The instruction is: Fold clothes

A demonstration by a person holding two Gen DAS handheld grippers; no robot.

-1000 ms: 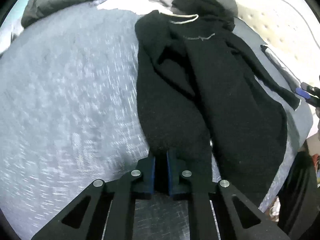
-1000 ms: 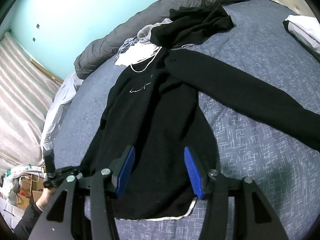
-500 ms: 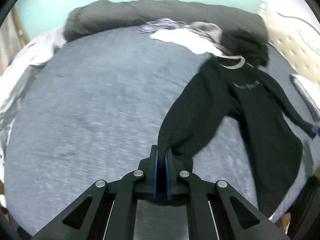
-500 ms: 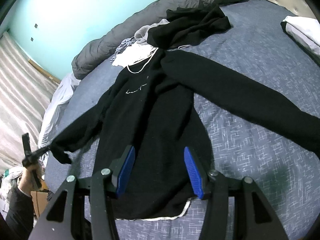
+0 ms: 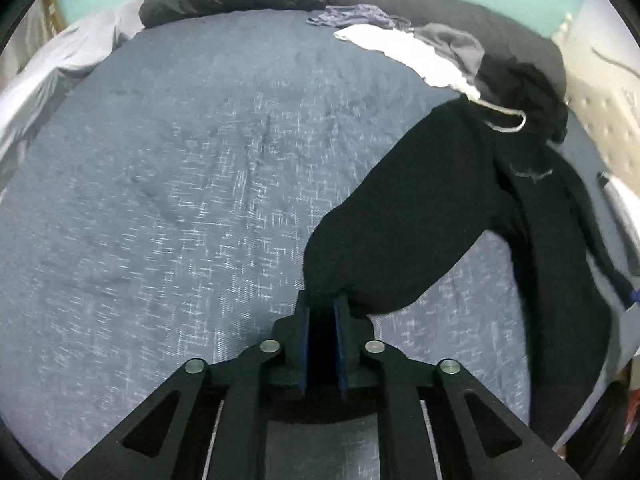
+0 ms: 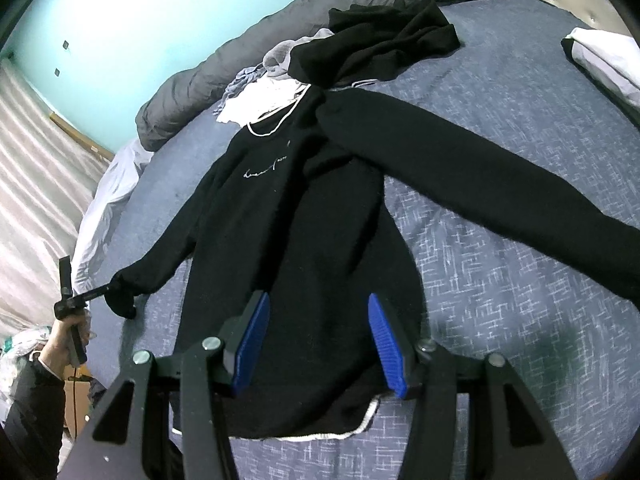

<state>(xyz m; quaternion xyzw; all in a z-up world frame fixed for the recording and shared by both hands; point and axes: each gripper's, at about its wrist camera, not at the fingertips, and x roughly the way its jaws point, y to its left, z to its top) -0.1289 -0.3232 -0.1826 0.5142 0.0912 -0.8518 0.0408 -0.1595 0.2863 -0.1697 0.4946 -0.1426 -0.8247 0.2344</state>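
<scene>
i'm in the spreading-out step — my left gripper pinches the cuff of the black sweater, sleeve drawn out left over the blue bed. right gripper hangs spread above the near hem. next — lay the sleeve flat. no containers visible.

Small white cursive script across chest of black sweater; lettering too small and blurred to read. Same mark visible in left wrist view, also illegible. No other text or labels legible.
</scene>
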